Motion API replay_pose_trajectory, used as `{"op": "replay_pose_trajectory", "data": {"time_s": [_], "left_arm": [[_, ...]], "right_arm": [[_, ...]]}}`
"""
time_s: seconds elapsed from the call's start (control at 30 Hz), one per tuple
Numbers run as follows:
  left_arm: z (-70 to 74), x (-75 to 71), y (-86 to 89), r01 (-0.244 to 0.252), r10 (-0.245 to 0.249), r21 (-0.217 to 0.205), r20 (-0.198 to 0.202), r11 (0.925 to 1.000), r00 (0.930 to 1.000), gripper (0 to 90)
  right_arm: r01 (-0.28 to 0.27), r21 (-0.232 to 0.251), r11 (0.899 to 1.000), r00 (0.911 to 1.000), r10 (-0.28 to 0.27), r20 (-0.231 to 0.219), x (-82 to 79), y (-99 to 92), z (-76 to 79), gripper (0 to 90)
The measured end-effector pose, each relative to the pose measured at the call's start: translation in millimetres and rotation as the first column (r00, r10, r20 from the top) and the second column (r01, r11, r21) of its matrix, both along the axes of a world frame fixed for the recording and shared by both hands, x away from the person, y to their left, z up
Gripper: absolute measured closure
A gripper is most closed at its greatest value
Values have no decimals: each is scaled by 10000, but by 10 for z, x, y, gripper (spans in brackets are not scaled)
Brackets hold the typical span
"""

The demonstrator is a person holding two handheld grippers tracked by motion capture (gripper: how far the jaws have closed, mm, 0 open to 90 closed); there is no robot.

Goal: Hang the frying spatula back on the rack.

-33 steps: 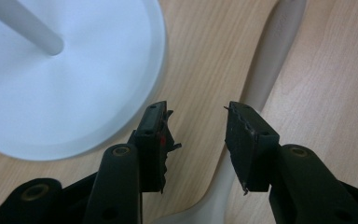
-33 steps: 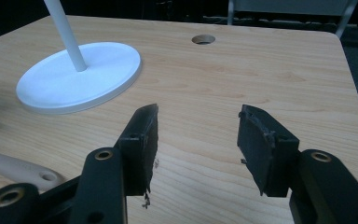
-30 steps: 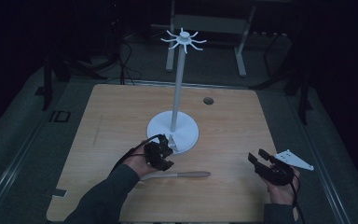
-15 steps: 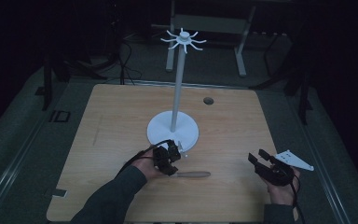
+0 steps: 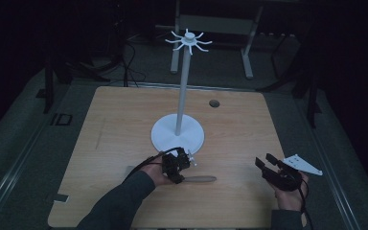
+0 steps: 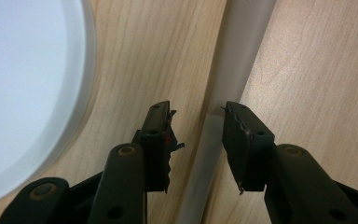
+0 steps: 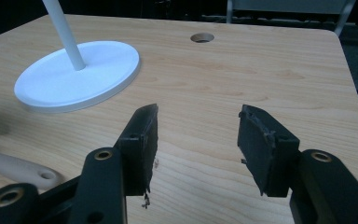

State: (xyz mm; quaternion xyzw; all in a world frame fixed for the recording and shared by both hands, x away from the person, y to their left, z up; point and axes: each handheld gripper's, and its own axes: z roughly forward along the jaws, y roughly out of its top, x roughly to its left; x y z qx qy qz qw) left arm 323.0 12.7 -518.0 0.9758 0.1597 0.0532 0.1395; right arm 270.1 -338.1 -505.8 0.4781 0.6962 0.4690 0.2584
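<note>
Between left claw (image 6: 196,140) pads: smooth pale utensil handle (image 6: 233,70), flat.

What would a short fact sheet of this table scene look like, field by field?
Surface: wooden table
Tall item: white stand with hooked arms on top
Item being reached for: pale utensil handle, lying flat on the table
Left claw: open, astride the handle, jaws apart from it
Right claw: open, nothing between its jaws
Other detail: round hole in the table's far side
</note>
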Motion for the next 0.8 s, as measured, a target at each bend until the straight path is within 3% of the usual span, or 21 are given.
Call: {"op": "replay_pose_trajectory", "data": {"time_s": [0.47,0.6,0.7,0.8], "left_arm": [[-109,-53,-79,550,-528,585,-385,9968,9979,681],[-105,-66,-88,667,-656,674,-180,9955,9977,724],[-102,-55,-70,385,-399,844,145,9957,9991,752],[-79,3,12,-96,91,653,80,9978,9999,760]], "right_arm": [[37,3,10000,10000,-37,-42,0,-1,-16,472],[84,50,10000,9999,-84,-66,1,-9,-22,472],[61,15,10000,9999,-61,-93,2,-2,-26,471],[58,20,10000,9999,-58,-96,1,2,-30,471]]}}
